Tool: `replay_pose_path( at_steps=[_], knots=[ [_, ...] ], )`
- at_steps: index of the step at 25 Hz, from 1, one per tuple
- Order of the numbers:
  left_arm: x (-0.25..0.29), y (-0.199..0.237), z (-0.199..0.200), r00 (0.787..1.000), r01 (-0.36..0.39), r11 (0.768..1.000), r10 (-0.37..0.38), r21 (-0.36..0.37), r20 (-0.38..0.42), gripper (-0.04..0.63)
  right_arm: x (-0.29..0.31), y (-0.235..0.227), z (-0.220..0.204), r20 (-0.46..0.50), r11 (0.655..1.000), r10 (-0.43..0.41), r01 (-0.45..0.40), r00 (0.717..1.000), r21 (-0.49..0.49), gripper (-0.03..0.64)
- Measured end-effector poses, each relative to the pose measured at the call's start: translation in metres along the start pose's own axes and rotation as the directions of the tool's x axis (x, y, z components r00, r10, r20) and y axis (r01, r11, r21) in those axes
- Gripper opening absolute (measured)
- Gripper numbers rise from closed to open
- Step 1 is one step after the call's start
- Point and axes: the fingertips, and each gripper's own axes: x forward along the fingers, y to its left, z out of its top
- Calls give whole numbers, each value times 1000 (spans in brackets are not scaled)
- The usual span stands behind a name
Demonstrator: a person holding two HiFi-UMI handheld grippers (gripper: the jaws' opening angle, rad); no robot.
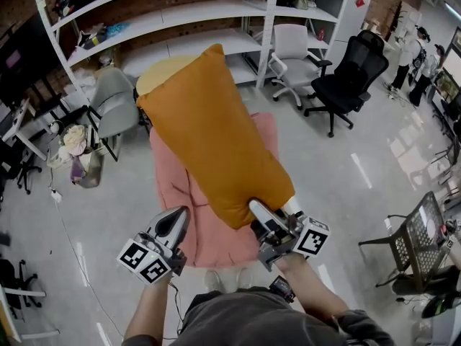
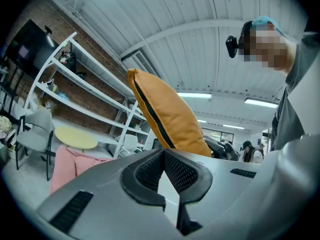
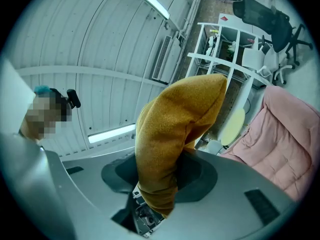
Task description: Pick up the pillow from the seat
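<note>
An orange pillow (image 1: 216, 135) hangs in the air above the pink padded seat (image 1: 176, 186), standing up and away from me. My right gripper (image 1: 263, 211) is shut on its near lower corner; in the right gripper view the pillow (image 3: 175, 129) fills the gap between the jaws and droops over them. My left gripper (image 1: 173, 222) is to the left of the pillow and apart from it, its tips together with nothing in them. From the left gripper view the pillow (image 2: 170, 116) rises beyond the jaw tips, with the pink seat (image 2: 70, 164) low at the left.
White shelving (image 1: 180, 13) runs along the back wall. A grey chair (image 1: 115, 107) and a round yellow table (image 1: 162, 71) stand behind the seat, with a white office chair (image 1: 292, 49) and a black one (image 1: 353, 71) at back right. A black wire chair (image 1: 425, 236) is on the right.
</note>
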Motion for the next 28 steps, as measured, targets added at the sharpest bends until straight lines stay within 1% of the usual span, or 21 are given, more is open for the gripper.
replay_pose_path(
  at_steps=[8, 15, 28],
  knots=[
    [2, 0, -2, 1000, 0, 1000, 0, 4, -12, 9, 1, 8, 5, -7, 1000, 20, -20, 1000, -10, 163],
    [6, 0, -6, 1000, 6, 1000, -6, 5, -28, 9, 3, 8, 7, 2, 999, 37, -37, 999, 11, 163],
    [10, 9, -8, 1000, 5, 1000, -5, -4, -28, 9, 9, 0, 6, -4, 999, 36, -36, 999, 9, 163]
  ],
)
